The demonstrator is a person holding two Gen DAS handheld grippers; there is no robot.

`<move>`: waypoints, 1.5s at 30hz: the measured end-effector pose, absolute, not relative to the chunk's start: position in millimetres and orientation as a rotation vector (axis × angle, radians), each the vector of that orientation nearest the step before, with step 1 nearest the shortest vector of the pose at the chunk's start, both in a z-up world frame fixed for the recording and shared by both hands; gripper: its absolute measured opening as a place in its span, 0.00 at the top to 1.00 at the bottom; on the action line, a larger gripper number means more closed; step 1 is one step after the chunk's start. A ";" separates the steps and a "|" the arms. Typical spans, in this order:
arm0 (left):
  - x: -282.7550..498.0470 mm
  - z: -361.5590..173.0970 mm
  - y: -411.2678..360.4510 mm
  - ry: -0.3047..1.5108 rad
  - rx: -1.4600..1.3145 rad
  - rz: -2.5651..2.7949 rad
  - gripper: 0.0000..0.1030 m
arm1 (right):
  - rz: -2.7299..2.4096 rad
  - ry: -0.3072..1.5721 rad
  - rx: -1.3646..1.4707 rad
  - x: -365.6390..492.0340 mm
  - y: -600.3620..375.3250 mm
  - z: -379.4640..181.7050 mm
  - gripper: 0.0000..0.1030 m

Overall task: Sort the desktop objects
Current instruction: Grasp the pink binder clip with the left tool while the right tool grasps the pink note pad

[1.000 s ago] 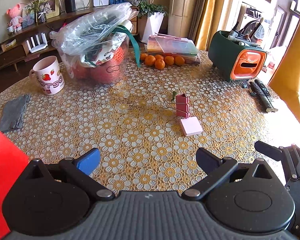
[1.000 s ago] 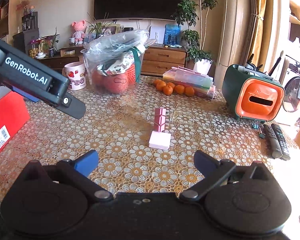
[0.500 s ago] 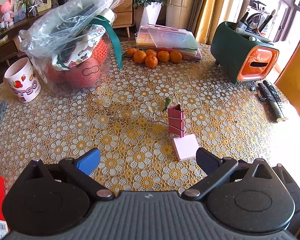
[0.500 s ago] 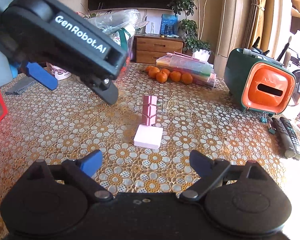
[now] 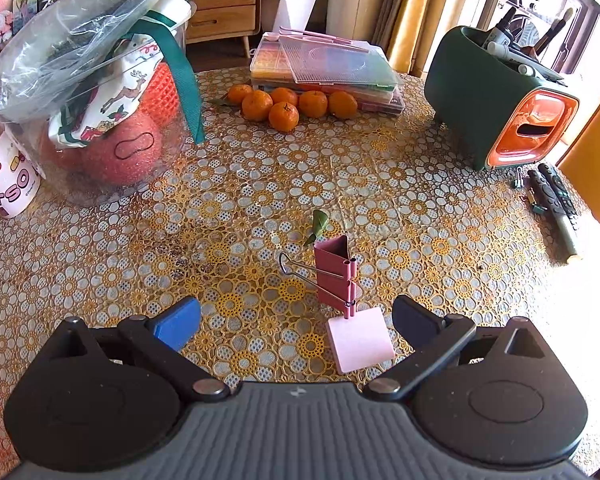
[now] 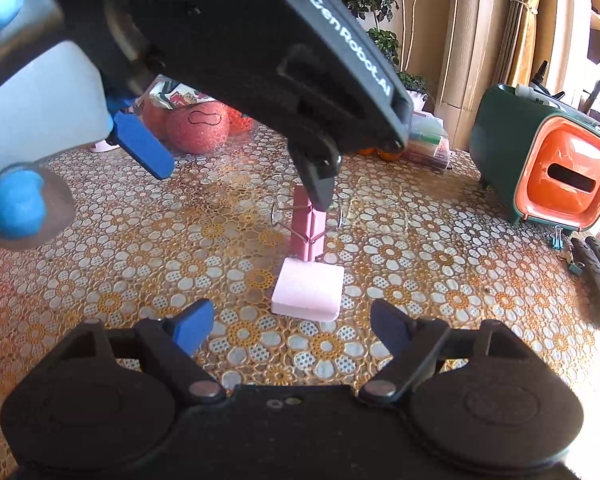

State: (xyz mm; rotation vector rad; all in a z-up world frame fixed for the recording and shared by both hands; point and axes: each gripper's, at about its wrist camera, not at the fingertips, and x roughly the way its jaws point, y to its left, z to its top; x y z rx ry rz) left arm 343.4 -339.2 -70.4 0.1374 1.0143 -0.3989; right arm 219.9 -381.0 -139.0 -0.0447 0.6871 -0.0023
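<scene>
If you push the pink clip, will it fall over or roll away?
The pink clip probably tips rather than rolls: it stands tall on a narrow base and has flat sides. Its thin wire handles stick out, so a nudge there might spin it. It sits beside the pink pad, which may block it.

Oranges (image 5: 288, 105) lie before a plastic case (image 5: 328, 66), near a strawberry mug (image 5: 6, 178) and floral tablecloth (image 5: 228, 200).
</scene>
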 end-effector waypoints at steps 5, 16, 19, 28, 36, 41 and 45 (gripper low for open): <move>353.0 -80.2 -349.4 1.030 0.144 -0.399 0.01 | -0.009 0.698 -0.038 228.6 -381.8 -145.3 0.21; 370.1 -98.5 -365.2 1.069 0.130 -0.403 0.01 | -0.021 0.706 0.005 242.8 -387.0 -148.6 0.24; 373.7 -104.1 -367.1 1.086 0.122 -0.402 0.01 | -0.026 0.701 0.017 245.7 -388.2 -148.8 0.24; 383.3 -112.1 -367.8 1.101 0.105 -0.407 0.12 | -0.037 0.679 0.020 246.8 -387.9 -151.1 0.26; 386.2 -118.4 -369.4 1.106 0.121 -0.410 0.27 | -0.032 0.666 0.016 242.9 -391.3 -151.6 0.33; 385.4 -116.6 -371.0 1.097 0.140 -0.411 0.43 | -0.028 0.660 0.021 243.3 -392.8 -151.0 0.44; 382.0 -115.2 -373.6 1.093 0.150 -0.423 0.59 | -0.031 0.661 0.022 246.9 -388.3 -148.8 0.49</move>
